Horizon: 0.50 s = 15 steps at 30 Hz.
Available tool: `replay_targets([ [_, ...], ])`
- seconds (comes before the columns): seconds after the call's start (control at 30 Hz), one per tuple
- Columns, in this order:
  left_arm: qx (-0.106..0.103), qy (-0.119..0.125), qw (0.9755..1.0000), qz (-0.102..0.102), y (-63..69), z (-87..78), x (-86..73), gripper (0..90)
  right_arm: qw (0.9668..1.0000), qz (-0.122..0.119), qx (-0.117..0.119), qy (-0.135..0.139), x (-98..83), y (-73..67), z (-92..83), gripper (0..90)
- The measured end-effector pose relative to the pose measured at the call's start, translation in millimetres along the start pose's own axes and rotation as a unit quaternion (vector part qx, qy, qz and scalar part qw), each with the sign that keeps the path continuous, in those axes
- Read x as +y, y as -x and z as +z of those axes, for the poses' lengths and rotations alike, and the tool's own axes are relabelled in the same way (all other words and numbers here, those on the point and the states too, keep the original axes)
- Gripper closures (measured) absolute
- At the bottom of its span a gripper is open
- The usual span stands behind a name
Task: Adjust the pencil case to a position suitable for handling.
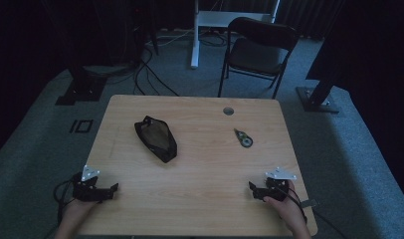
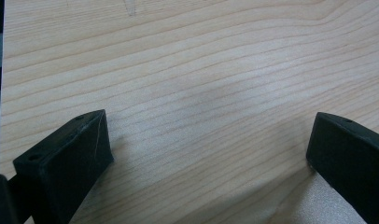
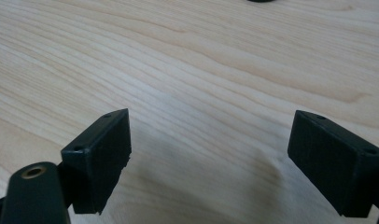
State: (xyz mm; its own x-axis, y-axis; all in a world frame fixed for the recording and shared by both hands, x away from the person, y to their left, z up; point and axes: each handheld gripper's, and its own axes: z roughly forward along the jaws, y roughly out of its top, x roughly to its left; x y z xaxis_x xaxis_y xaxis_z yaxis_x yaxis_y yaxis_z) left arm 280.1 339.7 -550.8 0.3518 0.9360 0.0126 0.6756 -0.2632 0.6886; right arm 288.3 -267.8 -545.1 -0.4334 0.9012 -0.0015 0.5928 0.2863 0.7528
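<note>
Dim room, grey carpet (image 1: 36,134), wooden table (image 1: 200,159), black folding chair (image 1: 257,52), floor cables (image 1: 150,74)

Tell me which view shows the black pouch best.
The high view: the black pouch lies whole on the table's left half, its mesh top visible. The left gripper view and the right gripper view look down on bare wood between open jaws, so they add nothing about it.

One table (image 1: 200,164), one black pouch (image 1: 156,138), one tape dispenser (image 1: 244,138), one chair (image 1: 259,50), two grippers: left (image 1: 110,189), right (image 1: 252,188).
</note>
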Motion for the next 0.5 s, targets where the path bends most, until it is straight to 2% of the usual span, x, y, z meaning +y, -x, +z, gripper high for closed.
replay_targets([
  [0.03,0.000,0.000,1.0000,0.000,0.0,0.0,0.0,0.0,1.0000,-0.007,0.003,0.001,2.7,-2.2,2.3,12.9],
  [0.5,0.000,0.000,1.0000,0.000,0.0,0.0,0.0,0.0,0.9996,-0.015,0.023,0.009,19.7,-20.6,14.3,12.9],
])
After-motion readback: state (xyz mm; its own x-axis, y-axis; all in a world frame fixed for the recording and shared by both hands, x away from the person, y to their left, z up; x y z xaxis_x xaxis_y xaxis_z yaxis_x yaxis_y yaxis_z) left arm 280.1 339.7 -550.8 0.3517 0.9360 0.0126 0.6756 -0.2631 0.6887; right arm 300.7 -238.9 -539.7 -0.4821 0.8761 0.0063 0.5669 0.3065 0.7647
